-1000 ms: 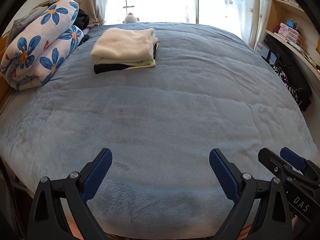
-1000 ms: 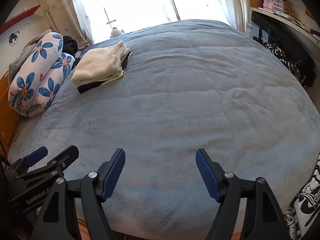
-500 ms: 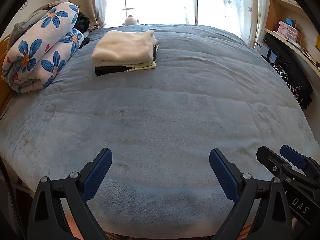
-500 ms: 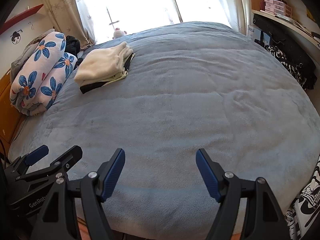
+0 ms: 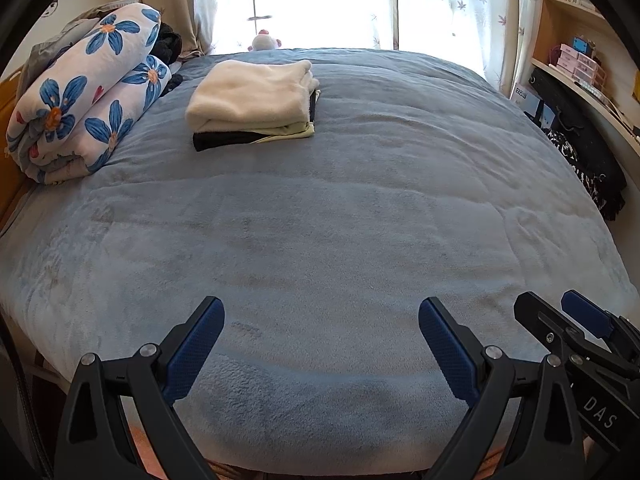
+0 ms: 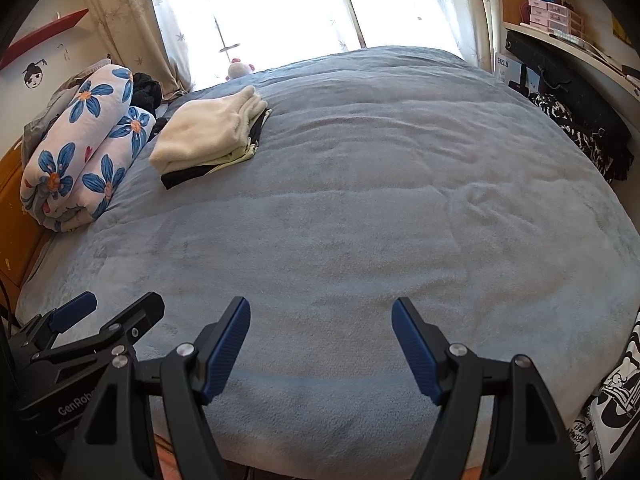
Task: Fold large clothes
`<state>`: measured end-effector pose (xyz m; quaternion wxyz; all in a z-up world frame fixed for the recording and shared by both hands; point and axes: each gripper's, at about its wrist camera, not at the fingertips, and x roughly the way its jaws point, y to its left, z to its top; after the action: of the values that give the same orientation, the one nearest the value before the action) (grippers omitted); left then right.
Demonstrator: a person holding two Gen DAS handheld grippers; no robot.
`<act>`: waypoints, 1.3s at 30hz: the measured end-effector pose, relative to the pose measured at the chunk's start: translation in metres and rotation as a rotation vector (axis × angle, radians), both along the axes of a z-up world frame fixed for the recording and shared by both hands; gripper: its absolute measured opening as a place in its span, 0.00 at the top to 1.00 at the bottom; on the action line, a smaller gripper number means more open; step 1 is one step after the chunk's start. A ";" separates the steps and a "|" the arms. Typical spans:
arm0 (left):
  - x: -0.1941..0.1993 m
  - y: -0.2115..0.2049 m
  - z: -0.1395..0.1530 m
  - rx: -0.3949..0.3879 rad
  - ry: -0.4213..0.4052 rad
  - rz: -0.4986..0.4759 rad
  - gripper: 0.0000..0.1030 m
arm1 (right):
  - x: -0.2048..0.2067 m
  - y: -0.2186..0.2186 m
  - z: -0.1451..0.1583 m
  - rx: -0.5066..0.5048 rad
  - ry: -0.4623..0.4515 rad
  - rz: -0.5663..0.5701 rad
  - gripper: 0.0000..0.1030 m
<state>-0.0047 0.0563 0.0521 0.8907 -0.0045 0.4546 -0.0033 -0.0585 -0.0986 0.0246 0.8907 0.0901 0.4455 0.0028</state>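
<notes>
A stack of folded clothes [image 5: 252, 104] [image 6: 208, 140], cream on top with pale yellow and black pieces under it, lies on the far left part of the blue bed cover [image 5: 340, 216] [image 6: 360, 216]. My left gripper [image 5: 320, 312] hovers open over the bed's near edge, nothing between its blue pads. My right gripper [image 6: 320, 312] is open beside it, also holding nothing. Each gripper shows in the other's view: the right gripper [image 5: 560, 316] at the lower right, the left gripper [image 6: 120, 308] at the lower left. Both are far from the stack.
A rolled flowered quilt [image 5: 84, 108] [image 6: 80, 148] lies at the bed's left edge. A small plush toy [image 5: 264, 42] sits by the bright window. Shelves with boxes [image 5: 576, 60] and dark patterned fabric [image 5: 580, 160] line the right side. Black-and-white printed cloth [image 6: 612, 404] hangs at lower right.
Only a slight shift of view; both grippers stay open in the same place over the near edge of the bed.
</notes>
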 end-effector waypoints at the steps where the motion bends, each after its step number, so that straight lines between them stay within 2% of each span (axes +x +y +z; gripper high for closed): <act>1: 0.000 0.000 0.000 0.000 0.001 0.000 0.06 | 0.000 0.000 0.000 0.000 0.001 0.001 0.28; 39: -0.003 0.003 -0.001 -0.001 0.012 0.006 0.06 | -0.001 0.001 0.001 -0.001 -0.002 0.000 0.28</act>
<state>-0.0073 0.0597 0.0511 0.8878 -0.0064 0.4601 -0.0008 -0.0596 -0.0973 0.0253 0.8911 0.0897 0.4448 0.0026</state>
